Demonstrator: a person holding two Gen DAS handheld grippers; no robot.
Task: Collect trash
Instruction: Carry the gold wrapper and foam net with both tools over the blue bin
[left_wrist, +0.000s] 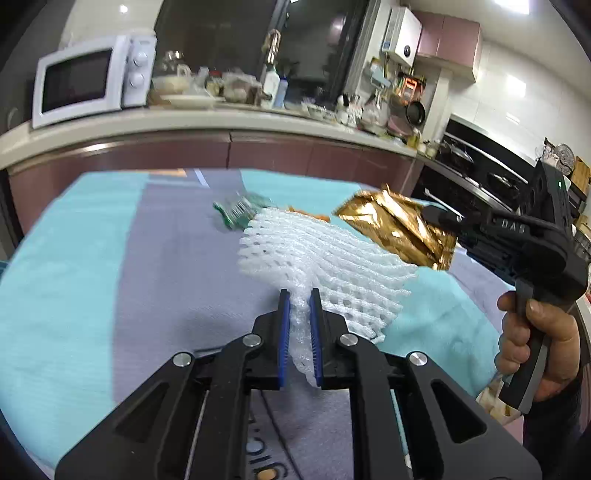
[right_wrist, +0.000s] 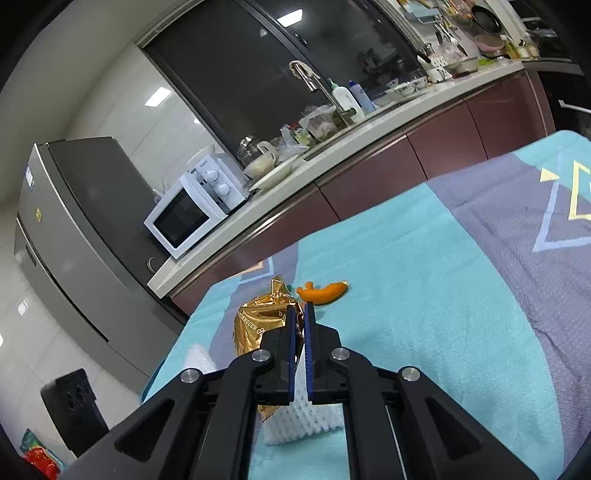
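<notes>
Fingers (left_wrist: 283, 325) of left gripper (left_wrist: 299, 295) clamped on foam net (left_wrist: 325, 254), lifted off the cloth (left_wrist: 92, 277). Right gripper (right_wrist: 301, 306) clamped on gold wrapper (right_wrist: 258, 325). Keep both grips firm. Orange peel (right_wrist: 325, 290) and green wrapper (left_wrist: 240, 210) left on cloth.

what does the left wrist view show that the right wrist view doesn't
Only the left wrist view: the left gripper shut on the white foam net, a green wrapper, and the hand holding the right gripper.

Only the right wrist view: the fridge.

Both: gold foil wrapper, foam net, orange peel, microwave.
</notes>
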